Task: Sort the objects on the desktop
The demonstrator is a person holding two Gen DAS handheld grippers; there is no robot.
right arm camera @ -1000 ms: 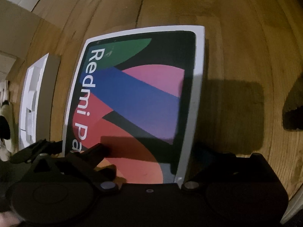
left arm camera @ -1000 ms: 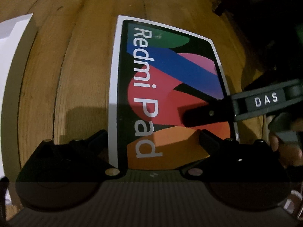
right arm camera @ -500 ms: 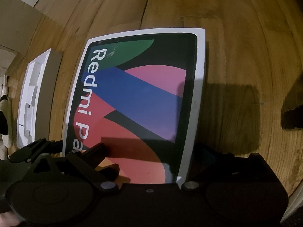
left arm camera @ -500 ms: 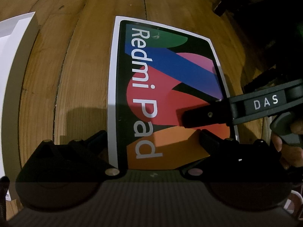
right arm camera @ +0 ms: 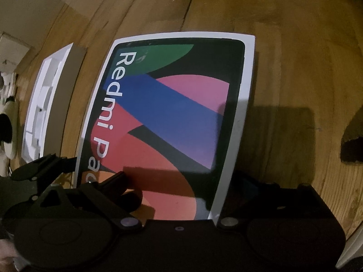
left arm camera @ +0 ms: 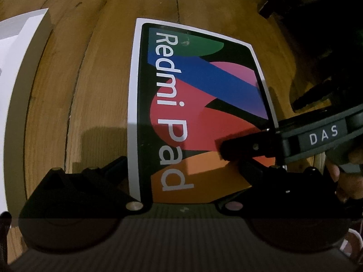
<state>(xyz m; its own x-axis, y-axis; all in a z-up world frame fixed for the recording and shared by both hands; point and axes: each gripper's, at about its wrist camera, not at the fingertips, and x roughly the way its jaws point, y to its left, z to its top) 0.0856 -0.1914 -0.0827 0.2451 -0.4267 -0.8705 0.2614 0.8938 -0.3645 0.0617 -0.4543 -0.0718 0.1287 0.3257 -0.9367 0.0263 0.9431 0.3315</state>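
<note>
A flat Redmi Pad box lid [left arm camera: 199, 104] with a colourful print lies over the wooden table [left arm camera: 90, 90]. It also shows in the right wrist view [right arm camera: 172, 117]. My left gripper [left arm camera: 181, 167] straddles the lid's near end, one finger outside its left edge, one over its lower right. My right gripper [right arm camera: 181, 185] straddles the lid's near right corner, and its finger [left arm camera: 245, 147] reaches over the lid from the right. Both sets of jaws stand wide apart, as wide as the lid.
An open white box base [right arm camera: 43, 111] with inner compartments lies to the left of the lid; its edge shows in the left wrist view [left arm camera: 20, 68]. Dark objects [left arm camera: 317, 11] stand at the far right. A dark patch [right arm camera: 351, 140] marks the table at right.
The lid and both grippers have shifted slightly toward the white box at left. The grips look unchanged.
</note>
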